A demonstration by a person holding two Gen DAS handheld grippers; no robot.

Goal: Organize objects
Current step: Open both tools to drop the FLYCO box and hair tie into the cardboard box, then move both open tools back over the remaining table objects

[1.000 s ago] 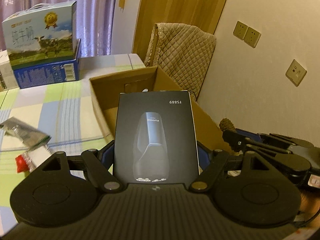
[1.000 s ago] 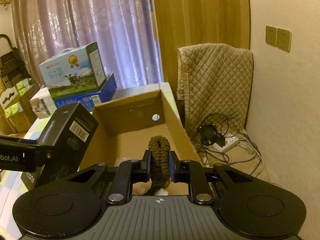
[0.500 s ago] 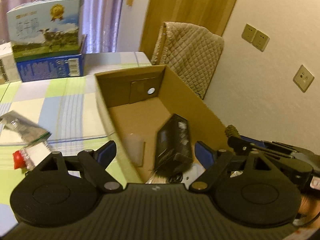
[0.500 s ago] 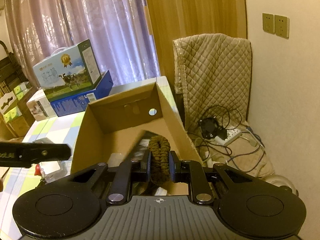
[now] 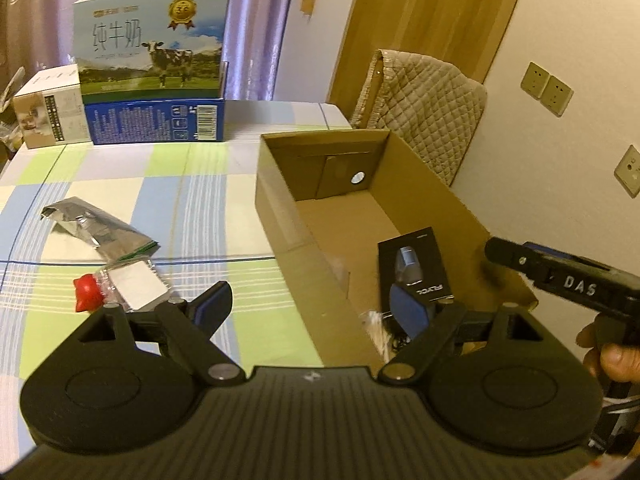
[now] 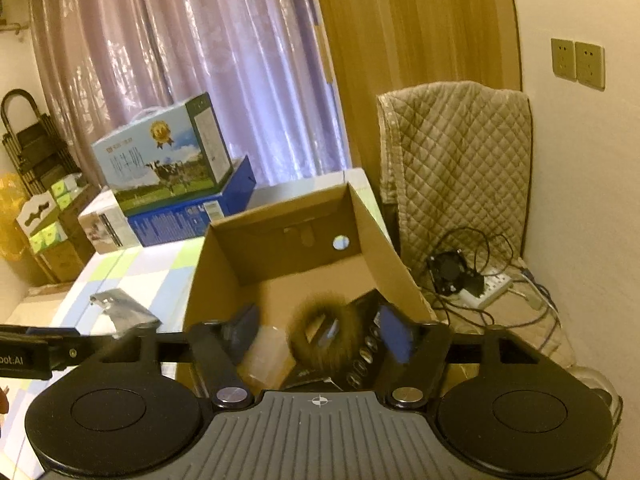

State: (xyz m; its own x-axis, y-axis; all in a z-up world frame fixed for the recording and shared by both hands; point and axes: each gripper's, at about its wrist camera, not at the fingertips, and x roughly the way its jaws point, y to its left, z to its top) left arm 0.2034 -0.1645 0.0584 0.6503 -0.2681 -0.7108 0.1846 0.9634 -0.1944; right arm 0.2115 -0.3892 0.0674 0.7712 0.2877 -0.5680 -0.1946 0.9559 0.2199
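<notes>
My left gripper (image 5: 311,311) is open with nothing between its fingers, held over the near left wall of the brown cardboard box (image 5: 276,188). A black shaver box (image 5: 416,268) lies flat on the floor inside. My right gripper (image 6: 320,334) is open above the cardboard box (image 6: 288,240). A brown braided rope loop (image 6: 320,340), blurred, is loose between its fingers over the black shaver box (image 6: 370,346). The right gripper (image 5: 504,254) also shows at the box's right wall, with a hand on its handle.
On the checked tablecloth lie a silver foil pouch (image 5: 96,228) and a clear packet with a red cap (image 5: 120,288). A milk carton (image 5: 156,52) on a blue box and a small white box (image 5: 52,108) stand at the back. A quilted chair (image 6: 456,160) and cables (image 6: 480,280) are to the right.
The left gripper let go of the black shaver box, which now lies in the cardboard box, and moved left. The right gripper opened and released the rope loop.
</notes>
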